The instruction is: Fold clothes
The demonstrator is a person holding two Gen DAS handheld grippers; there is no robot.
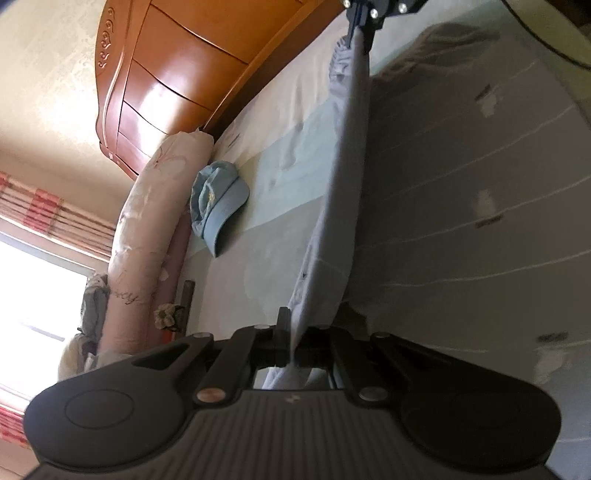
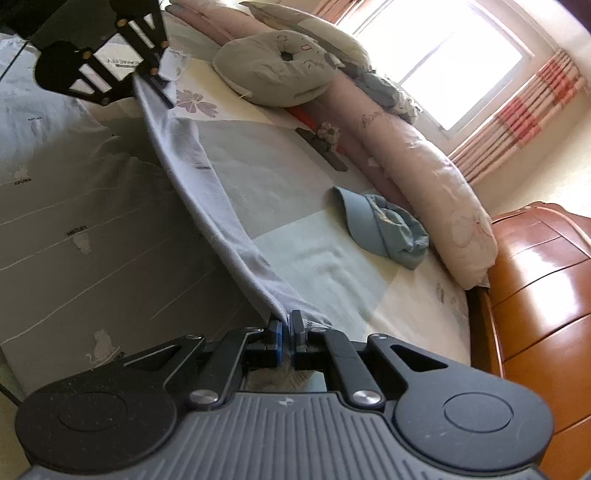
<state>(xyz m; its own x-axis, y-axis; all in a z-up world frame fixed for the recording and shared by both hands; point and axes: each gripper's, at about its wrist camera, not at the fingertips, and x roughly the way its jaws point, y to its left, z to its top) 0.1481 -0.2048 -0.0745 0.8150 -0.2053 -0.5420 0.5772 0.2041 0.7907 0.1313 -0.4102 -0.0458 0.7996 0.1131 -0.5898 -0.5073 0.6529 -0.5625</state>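
A pale lavender-grey garment [image 1: 343, 166] hangs stretched in a taut band above the bed, held at both ends. My left gripper [image 1: 293, 332] is shut on one end, and the cloth runs down between its fingers. At the top of the left wrist view, my right gripper [image 1: 360, 22] pinches the far end. In the right wrist view, my right gripper [image 2: 286, 325] is shut on a bunched corner of the garment [image 2: 207, 184]. The left gripper [image 2: 155, 79] clamps the other end at the top left.
The bed has a grey sheet with cat prints [image 2: 74, 203] under the garment. A blue cap [image 2: 384, 225] lies on the bed beside a rolled pink quilt [image 2: 424, 184]. A grey pillow [image 2: 273, 70] and a wooden headboard [image 2: 546, 295] border the bed.
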